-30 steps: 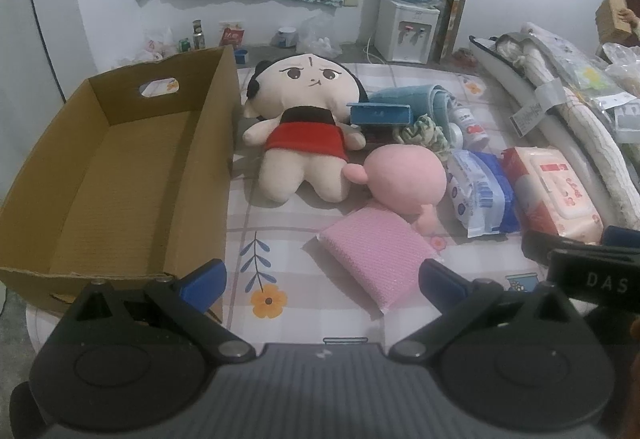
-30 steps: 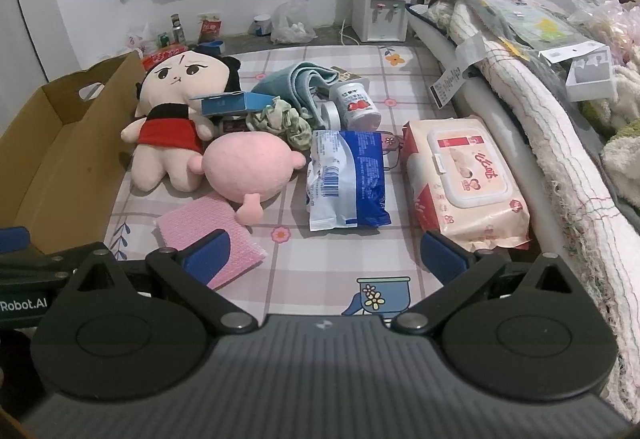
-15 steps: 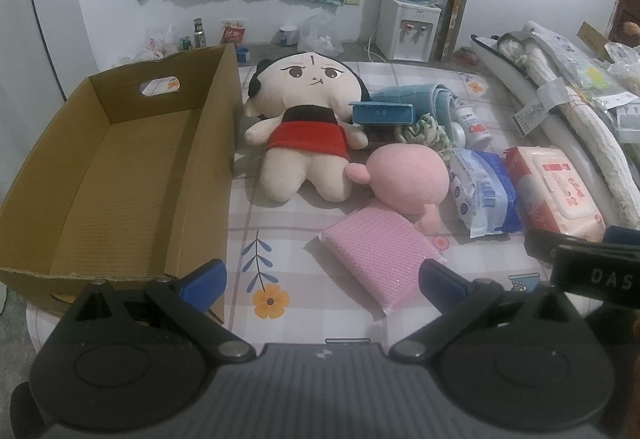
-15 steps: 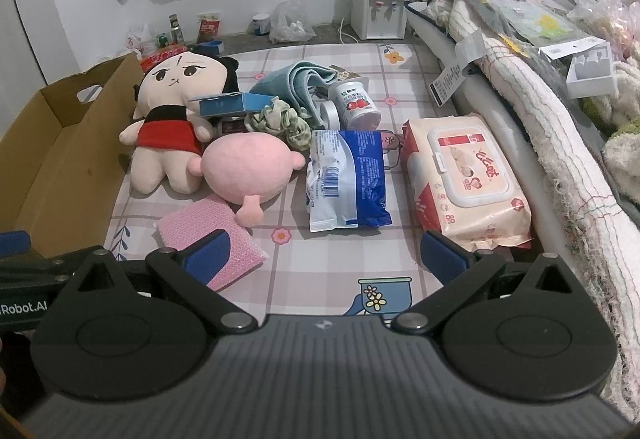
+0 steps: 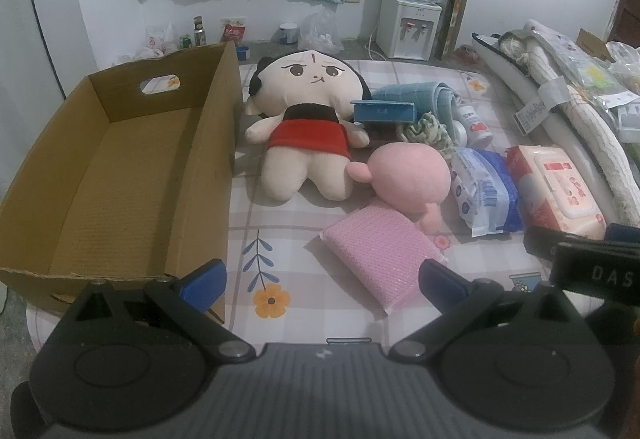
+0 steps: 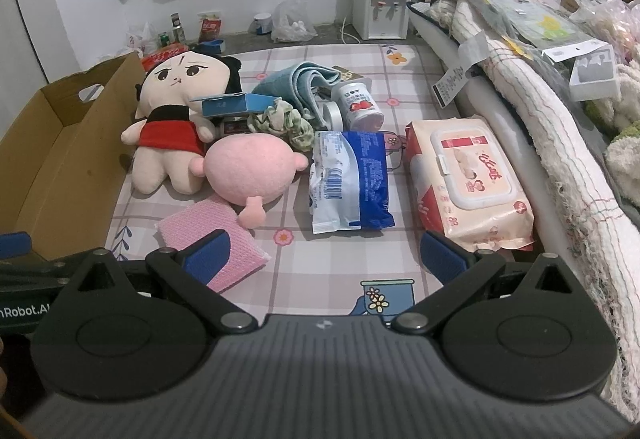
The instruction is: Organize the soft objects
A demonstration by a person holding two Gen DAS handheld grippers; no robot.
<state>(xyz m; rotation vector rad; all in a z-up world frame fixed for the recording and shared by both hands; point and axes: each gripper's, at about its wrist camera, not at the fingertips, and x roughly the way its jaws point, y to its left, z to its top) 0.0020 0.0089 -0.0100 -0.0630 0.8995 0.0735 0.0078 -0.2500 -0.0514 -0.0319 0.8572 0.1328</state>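
In the left wrist view, the left gripper (image 5: pixel 322 281) hangs with its blue-tipped fingers spread wide, holding nothing, above the checked, flower-printed mattress (image 5: pixel 276 235). Part of the other gripper's body at the right edge carries the white letters "DAS". The cardboard box (image 5: pixel 120 175) on the left lies open with nothing inside; a handle hole is cut in its far wall. Just beside the box lies the doll (image 5: pixel 308 131) in a red dress, face up. The pink plush ball (image 5: pixel 408 179) sits against the doll's leg, and the pink sponge (image 5: pixel 380 251) lies flat in front of it, between the spread fingers. A blue packet (image 5: pixel 486 191) shows a barcode; its other print is too small to read.

In the right wrist view, the right gripper (image 6: pixel 324 259) is likewise released and empty, over the mattress. "Robot.AI" reads on the black body at the left edge. The wipes pack (image 6: pixel 468 179) has red script on its white lid that I cannot make out. A small white bottle (image 6: pixel 358 107) with a red fruit picture lies tipped beside a rolled blue towel (image 6: pixel 300 81). A water dispenser (image 6: pixel 382 5) stands at the far wall.
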